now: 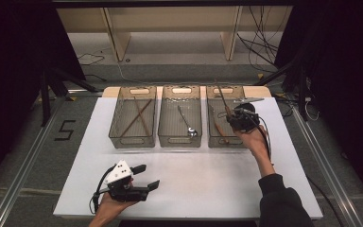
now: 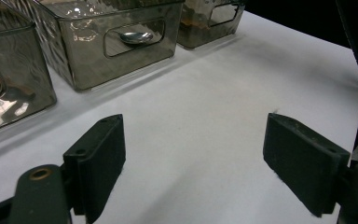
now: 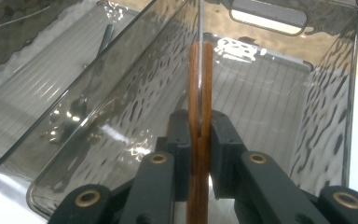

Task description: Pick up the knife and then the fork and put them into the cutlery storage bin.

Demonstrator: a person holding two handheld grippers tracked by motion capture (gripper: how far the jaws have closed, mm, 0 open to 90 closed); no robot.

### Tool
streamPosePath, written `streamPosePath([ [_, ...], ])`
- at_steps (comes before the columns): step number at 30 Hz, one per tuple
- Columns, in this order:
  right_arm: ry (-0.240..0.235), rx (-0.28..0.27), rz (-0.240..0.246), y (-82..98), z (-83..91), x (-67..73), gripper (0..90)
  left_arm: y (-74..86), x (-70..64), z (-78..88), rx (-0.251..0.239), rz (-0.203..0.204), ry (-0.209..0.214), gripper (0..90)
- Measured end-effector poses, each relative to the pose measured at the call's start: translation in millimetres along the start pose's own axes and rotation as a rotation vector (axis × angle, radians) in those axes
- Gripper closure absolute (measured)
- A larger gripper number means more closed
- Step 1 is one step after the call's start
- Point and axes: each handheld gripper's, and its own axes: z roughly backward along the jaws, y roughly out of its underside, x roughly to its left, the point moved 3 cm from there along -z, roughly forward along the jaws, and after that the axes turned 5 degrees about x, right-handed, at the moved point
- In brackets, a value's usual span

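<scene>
My right gripper (image 1: 235, 117) hovers over the right-hand clear bin (image 1: 211, 128) and is shut on a wooden-handled utensil (image 1: 225, 108). Its thin metal end slants up and away. In the right gripper view the jaws (image 3: 199, 125) pinch the brown handle (image 3: 200, 74) upright above that bin's ribbed floor (image 3: 270, 116). My left gripper (image 1: 147, 176) rests low near the table's front left. It is open and holds nothing, and in its own view the pads (image 2: 193, 128) stand wide over bare white tabletop.
Three clear grey bins stand in a row at the back of the white table (image 1: 194, 175). The left bin (image 1: 118, 118) holds chopsticks (image 1: 139, 116). The middle bin (image 1: 163, 118) holds a spoon (image 1: 187, 124). A silver utensil (image 1: 249, 100) lies on the right bin's far rim.
</scene>
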Motion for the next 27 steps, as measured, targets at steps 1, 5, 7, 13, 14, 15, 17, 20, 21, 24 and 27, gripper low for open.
streamPosePath([
  [1,0.004,0.009,-0.001,0.7,-0.7,0.4,81.0,0.1,0.3,0.0,-0.003,0.001,-0.001,20.8],
  [5,0.008,0.039,-0.020,3.0,-4.7,-0.5,80.9,0.1,-0.8,-0.4,-0.002,-0.002,-0.001,20.8],
  [7,0.014,0.052,-0.016,4.0,-6.4,-0.2,80.5,0.2,-0.9,-0.7,0.004,-0.015,-0.001,20.8],
  [13,-0.016,0.047,-0.022,4.4,-5.7,0.8,63.0,0.2,-1.3,-0.4,0.001,-0.013,-0.001,20.8],
  [14,-0.032,0.048,-0.017,3.7,-3.6,2.0,57.2,0.1,-1.3,-0.3,0.001,-0.013,-0.002,20.8],
  [15,-0.033,0.036,-0.011,3.5,-0.9,3.5,54.7,0.2,-1.3,-0.4,0.002,-0.014,-0.001,20.8],
  [17,-0.040,0.011,0.002,3.5,5.5,6.7,49.5,0.5,-1.5,-0.9,0.006,-0.014,-0.001,20.8],
  [20,-0.039,-0.005,0.015,3.3,13.0,9.3,46.1,0.5,-2.4,-1.4,0.008,-0.023,-0.003,20.8],
  [21,-0.045,-0.016,0.013,3.0,15.4,10.0,45.4,0.3,-2.8,-1.4,0.006,-0.022,0.000,20.8],
  [24,-0.063,-0.045,0.018,2.4,22.4,13.2,43.3,0.6,-2.7,-1.8,0.006,-0.022,-0.002,20.9],
  [27,-0.074,-0.061,0.041,3.7,27.8,18.8,41.0,0.7,-2.9,-2.1,0.008,-0.024,-0.002,20.9],
])
